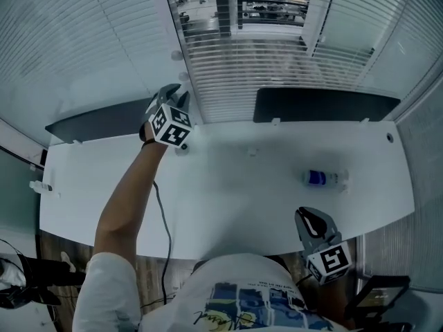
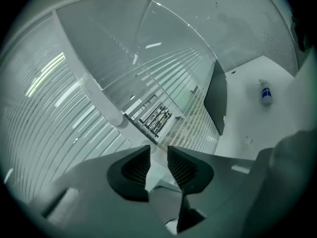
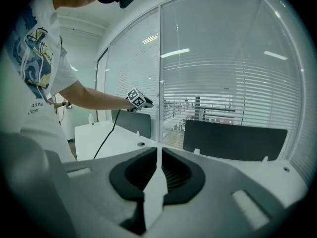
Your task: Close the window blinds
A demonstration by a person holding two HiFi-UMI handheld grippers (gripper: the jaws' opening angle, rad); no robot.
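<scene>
1. Step in hand: reaching for the blind control. The left gripper [image 1: 176, 92] is held out at arm's length over the far edge of the table [image 1: 228, 199], close to the white window post [image 1: 181, 33] that stands between two panes.
2. The left gripper view shows its jaws standing apart with a clear gap. Nothing is clamped between the pads; only the post and the slats show through the gap.
3. The right gripper [image 1: 308, 218] hangs back by the person's body at the near edge of the table. Its jaws are drawn together to a thin slit and it carries nothing.
4. The window blinds [image 1: 277, 68] hang behind the table. On the middle pane the slats are still tilted open, and the far side shows through them near the top, so the task looks unfinished.
5. Next move, as I judge it: bring the open jaws onto whichever of the small round fittings [image 1: 177, 55] on the post works the slats, close on it, and turn or slide it. I cannot tell which fitting does that.
6. Count:
   - two grippers
   - three stretches of blind in the head view
   - two round fittings on the post
   - two dark panels [image 1: 325, 104] along the table's back edge
   - one bottle [image 1: 324, 178] lying on the table
   - one cable [image 1: 163, 220] trailing under the left arm
</scene>
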